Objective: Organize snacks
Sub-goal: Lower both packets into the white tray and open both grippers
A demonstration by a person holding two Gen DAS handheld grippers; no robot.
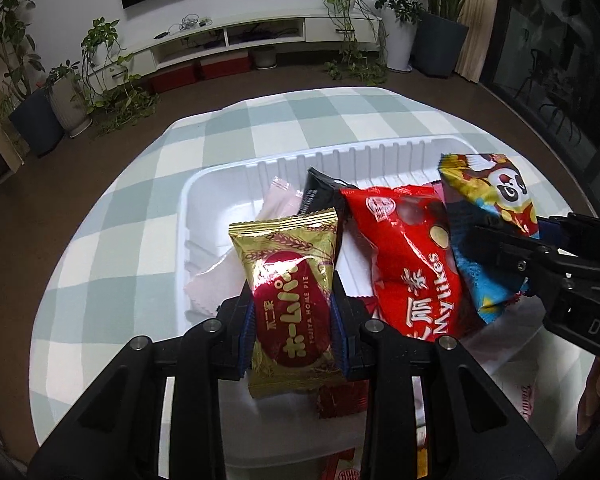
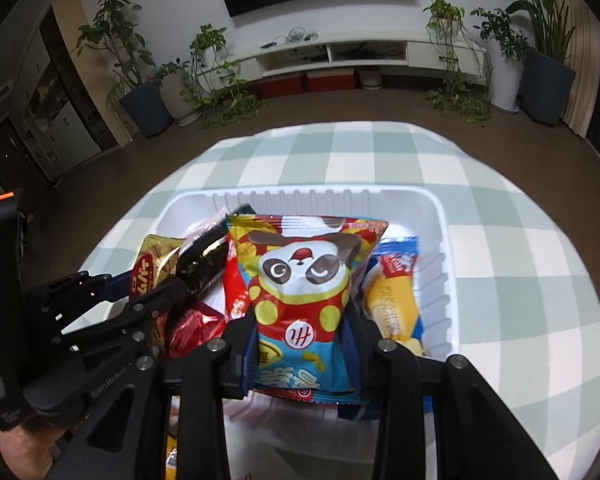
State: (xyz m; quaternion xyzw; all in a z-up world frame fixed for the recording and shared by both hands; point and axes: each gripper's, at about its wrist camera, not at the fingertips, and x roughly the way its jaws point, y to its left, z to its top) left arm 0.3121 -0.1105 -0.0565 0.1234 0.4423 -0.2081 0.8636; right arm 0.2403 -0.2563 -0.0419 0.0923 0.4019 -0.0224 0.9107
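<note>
My left gripper [image 1: 294, 316] is shut on a gold and red Home Pie packet [image 1: 288, 280], held over the white ribbed tray [image 1: 220, 184]. My right gripper [image 2: 300, 340] is shut on a panda snack bag [image 2: 300, 280] over the same tray [image 2: 440, 220]. In the left wrist view the right gripper [image 1: 500, 240] comes in from the right holding the panda bag [image 1: 488, 188]. A red Mylikes bag [image 1: 412, 256], a black packet [image 1: 320, 192] and pink packets [image 1: 276, 200] lie in the tray. The left gripper also shows at the left of the right wrist view [image 2: 140, 292].
The tray sits on a green and white checked tablecloth [image 1: 140, 184]. A blue and yellow snack [image 2: 392, 300] lies at the tray's right side. More packets [image 1: 340, 400] lie below my left gripper. Beyond the table are a TV bench [image 1: 236, 36] and potted plants.
</note>
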